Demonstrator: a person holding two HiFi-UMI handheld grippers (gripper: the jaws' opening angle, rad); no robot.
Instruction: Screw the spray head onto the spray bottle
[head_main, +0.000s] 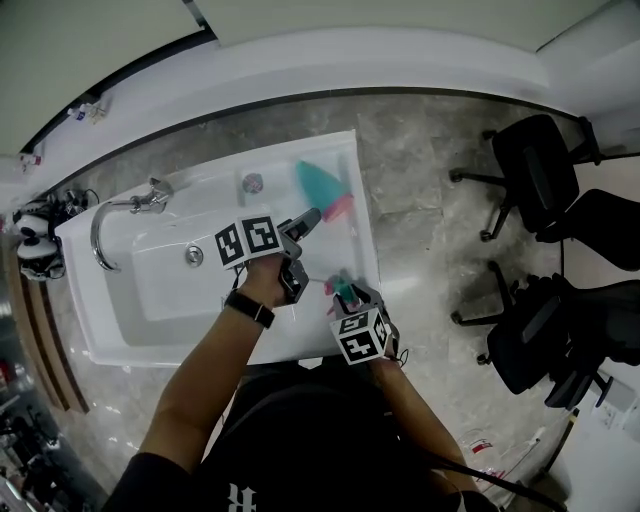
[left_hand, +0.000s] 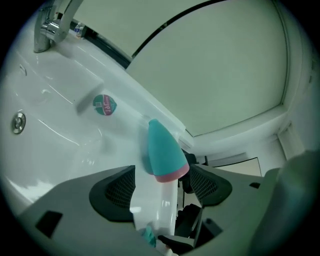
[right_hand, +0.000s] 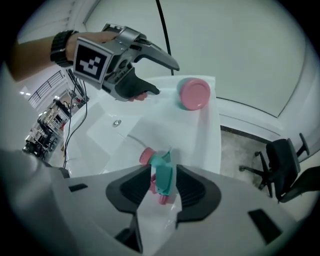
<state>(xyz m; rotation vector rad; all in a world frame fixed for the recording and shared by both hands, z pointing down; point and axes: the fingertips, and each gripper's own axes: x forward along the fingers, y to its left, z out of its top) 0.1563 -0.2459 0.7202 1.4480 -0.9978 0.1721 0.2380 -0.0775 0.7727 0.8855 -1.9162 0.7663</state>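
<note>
A teal spray bottle with a pink base lies on its side on the right ledge of the white sink. My left gripper is just in front of it. In the left gripper view the bottle lies between the wide-apart jaws of the left gripper, whose pads stand clear of it. A teal and pink spray head rests near the ledge's front corner. The spray head sits between the jaws of my right gripper; I see no firm pinch. The right gripper view also shows the bottle and left gripper.
A chrome faucet stands at the sink's left end, with a drain in the basin and a round teal-pink sticker on the back ledge. Black office chairs stand on the grey floor to the right.
</note>
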